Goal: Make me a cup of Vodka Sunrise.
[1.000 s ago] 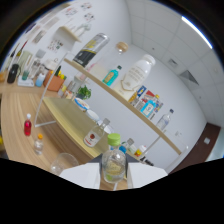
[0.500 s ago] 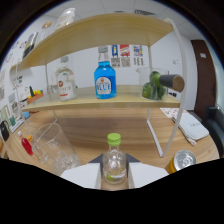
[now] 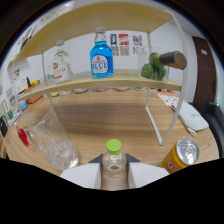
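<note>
A small clear bottle with a green cap (image 3: 114, 156) stands upright between my two white fingers (image 3: 82, 176), and my gripper (image 3: 114, 174) is shut on it. Just left of the fingers is a clear glass with ice (image 3: 51, 143), tilted in this view. To the right of the fingers stands an orange can (image 3: 182, 155). Beyond, on a wooden shelf (image 3: 115, 79), stand a blue bottle (image 3: 99, 56) and, to its left, a clear bottle (image 3: 60, 65).
The shelf's white legs (image 3: 154, 120) rise from the wooden table ahead. A green item and a dark-capped bottle (image 3: 162, 64) lie at the shelf's right end. A white flat object (image 3: 192, 116) rests on the table beyond the can. Something red (image 3: 22, 136) sits left of the glass.
The view swung from a tilted look at the room to face the shelf squarely, then moved a little closer. The green-capped bottle stayed between the fingers throughout.
</note>
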Action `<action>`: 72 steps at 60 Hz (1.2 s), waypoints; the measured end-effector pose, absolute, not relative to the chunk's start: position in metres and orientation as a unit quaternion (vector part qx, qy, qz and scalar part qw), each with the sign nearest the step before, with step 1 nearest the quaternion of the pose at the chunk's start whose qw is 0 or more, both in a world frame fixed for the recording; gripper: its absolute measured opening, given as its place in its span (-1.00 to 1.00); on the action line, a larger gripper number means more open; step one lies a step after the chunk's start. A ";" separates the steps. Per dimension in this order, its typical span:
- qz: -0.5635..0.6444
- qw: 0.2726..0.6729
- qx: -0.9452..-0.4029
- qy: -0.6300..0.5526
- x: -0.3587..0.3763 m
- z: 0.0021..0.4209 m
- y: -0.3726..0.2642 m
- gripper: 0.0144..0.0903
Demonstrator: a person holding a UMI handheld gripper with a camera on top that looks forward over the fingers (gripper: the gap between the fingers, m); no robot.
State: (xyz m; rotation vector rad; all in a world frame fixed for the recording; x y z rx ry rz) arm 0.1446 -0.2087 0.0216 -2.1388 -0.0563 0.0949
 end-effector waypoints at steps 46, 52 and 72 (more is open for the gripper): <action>0.005 0.465 -0.885 0.007 0.060 0.148 -0.329 0.88; -0.001 0.464 -0.886 0.007 0.048 0.150 -0.337 0.88; -0.019 0.469 -0.883 0.004 0.038 0.158 -0.344 0.88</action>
